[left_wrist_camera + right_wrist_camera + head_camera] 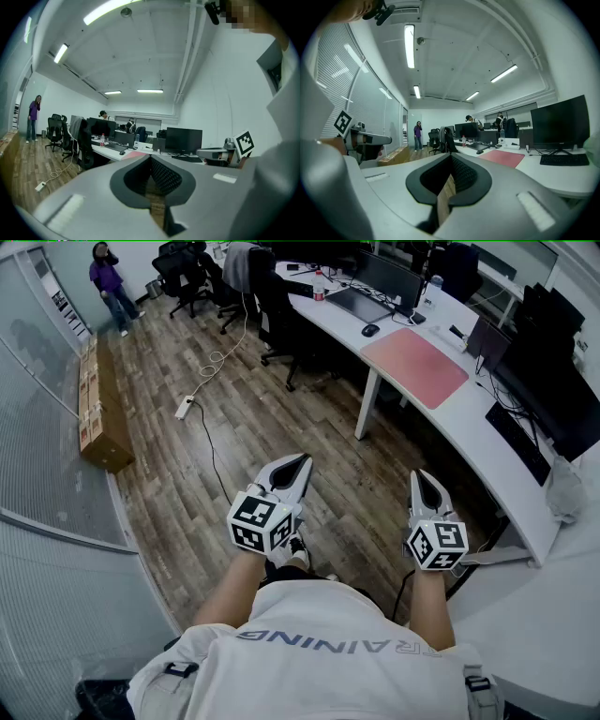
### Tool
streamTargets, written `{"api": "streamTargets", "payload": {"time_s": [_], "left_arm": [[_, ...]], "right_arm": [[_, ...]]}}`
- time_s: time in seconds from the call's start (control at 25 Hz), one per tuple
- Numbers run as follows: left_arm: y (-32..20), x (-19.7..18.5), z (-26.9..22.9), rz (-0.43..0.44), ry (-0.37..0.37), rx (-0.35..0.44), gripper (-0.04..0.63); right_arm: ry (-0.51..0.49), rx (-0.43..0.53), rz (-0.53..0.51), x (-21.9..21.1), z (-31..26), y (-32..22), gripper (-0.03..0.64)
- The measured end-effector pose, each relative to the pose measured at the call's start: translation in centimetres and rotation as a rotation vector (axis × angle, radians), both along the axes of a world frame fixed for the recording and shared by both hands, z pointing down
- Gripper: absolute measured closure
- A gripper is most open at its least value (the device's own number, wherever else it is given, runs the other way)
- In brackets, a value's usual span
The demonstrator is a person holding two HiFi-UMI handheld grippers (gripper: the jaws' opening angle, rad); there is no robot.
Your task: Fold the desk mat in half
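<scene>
The pink desk mat lies flat on the white curved desk at the upper right of the head view, well ahead of both grippers. It also shows far off as the pink mat in the left gripper view and the pink mat in the right gripper view. My left gripper hangs over the wooden floor, shut, with nothing in it. My right gripper is level beside it, also shut and holding nothing. Both point forward toward the desk.
Monitors, a black keyboard and a mouse stand on the desk near the mat. Office chairs are at its far side. Cardboard boxes line the glass wall. A power strip with cable lies on the floor. A person stands far off.
</scene>
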State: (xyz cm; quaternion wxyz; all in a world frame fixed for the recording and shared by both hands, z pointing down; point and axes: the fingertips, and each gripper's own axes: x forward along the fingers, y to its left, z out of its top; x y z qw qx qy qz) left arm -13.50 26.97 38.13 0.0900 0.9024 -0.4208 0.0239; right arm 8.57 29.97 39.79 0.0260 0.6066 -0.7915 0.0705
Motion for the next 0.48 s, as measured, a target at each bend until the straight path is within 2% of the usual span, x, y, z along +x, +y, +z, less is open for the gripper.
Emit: {"api": "streamTargets", "payload": {"time_s": [0.48], "left_arm": [[0.36, -0.07, 0.20, -0.003, 0.012, 0.000, 0.595]], "right_arm": [[-0.030, 0.008, 0.004, 0.15, -0.31, 0.57, 0.601]]}}
